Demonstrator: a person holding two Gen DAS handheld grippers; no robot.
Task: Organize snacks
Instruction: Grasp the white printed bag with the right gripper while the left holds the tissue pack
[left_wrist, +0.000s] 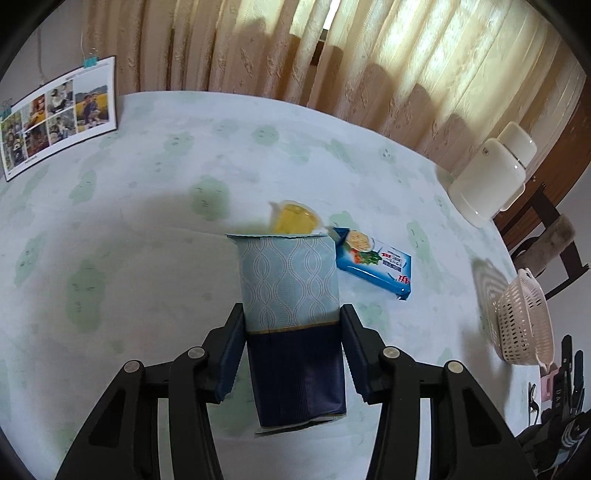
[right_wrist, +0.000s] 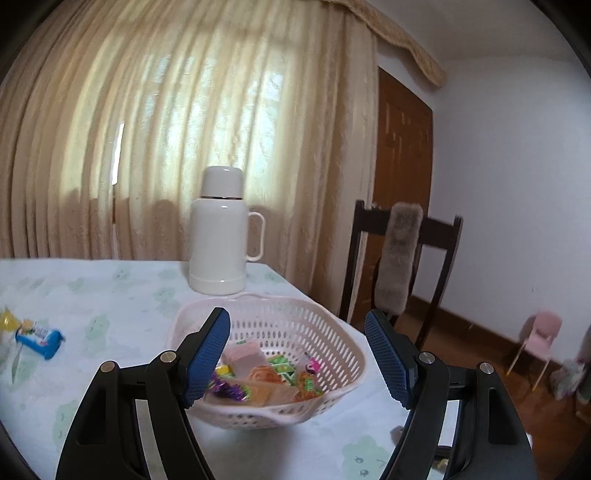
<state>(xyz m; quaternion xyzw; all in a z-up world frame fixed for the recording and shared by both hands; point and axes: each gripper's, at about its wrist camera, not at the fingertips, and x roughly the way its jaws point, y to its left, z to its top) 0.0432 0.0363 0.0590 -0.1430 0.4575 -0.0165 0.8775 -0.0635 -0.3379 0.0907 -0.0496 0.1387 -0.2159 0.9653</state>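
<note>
My left gripper is shut on a snack pack that is pale blue with a wave pattern above and dark navy below, held above the table. Behind it on the cloth lie a yellow jelly cup and a blue cracker packet. A pink perforated basket stands at the right table edge. In the right wrist view my right gripper is open and empty, just above and in front of the basket, which holds several wrapped snacks. The cracker packet and the jelly cup lie at far left.
A white thermos jug stands behind the basket near the table's far edge, also the thermos jug. A photo sheet hangs at left. A dark wooden chair stands off the table's right side. Curtains hang behind the table.
</note>
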